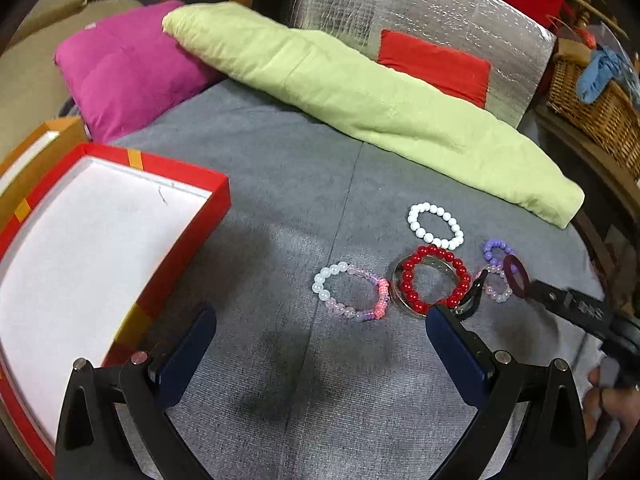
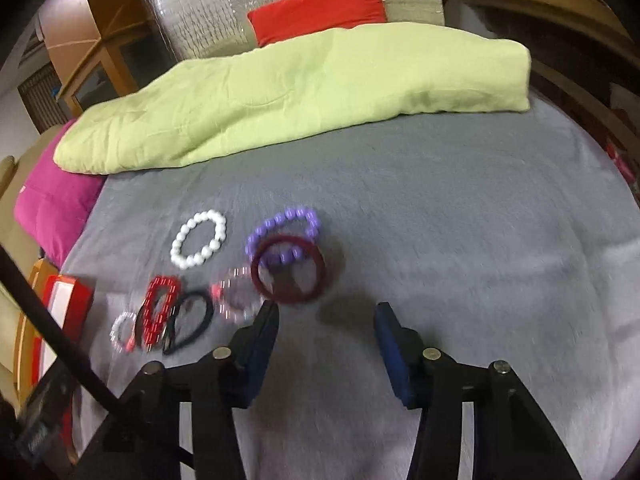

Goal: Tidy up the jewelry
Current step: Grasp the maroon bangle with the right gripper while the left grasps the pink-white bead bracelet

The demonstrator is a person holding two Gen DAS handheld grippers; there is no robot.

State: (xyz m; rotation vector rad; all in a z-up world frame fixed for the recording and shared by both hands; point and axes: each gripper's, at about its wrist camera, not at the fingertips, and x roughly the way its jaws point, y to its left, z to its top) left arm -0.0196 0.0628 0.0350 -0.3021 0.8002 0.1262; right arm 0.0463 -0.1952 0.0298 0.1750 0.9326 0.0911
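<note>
Several bracelets lie on a grey blanket (image 1: 280,168): a white bead one (image 1: 416,222), a red bead one (image 1: 408,280) on a silver bangle (image 1: 396,280), a pastel pink-and-white one (image 1: 324,284), a purple one (image 2: 276,220), a black hair tie (image 2: 208,312) and a maroon ring (image 2: 288,297). My left gripper (image 1: 320,324) is open over bare blanket, between the red box (image 1: 180,264) and the bracelets. My right gripper (image 2: 326,314) has its jaws apart with nothing between them. The maroon ring lies just ahead of its left fingertip. In the left wrist view its finger (image 1: 560,300) reaches in beside that ring (image 1: 507,270).
The red box has a white bare floor and sits on an orange lid (image 1: 52,132). A long green pillow (image 1: 360,92) and a magenta cushion (image 1: 128,68) border the far side. A wicker basket (image 1: 592,100) stands at the right. A hand (image 1: 608,404) shows at the right edge.
</note>
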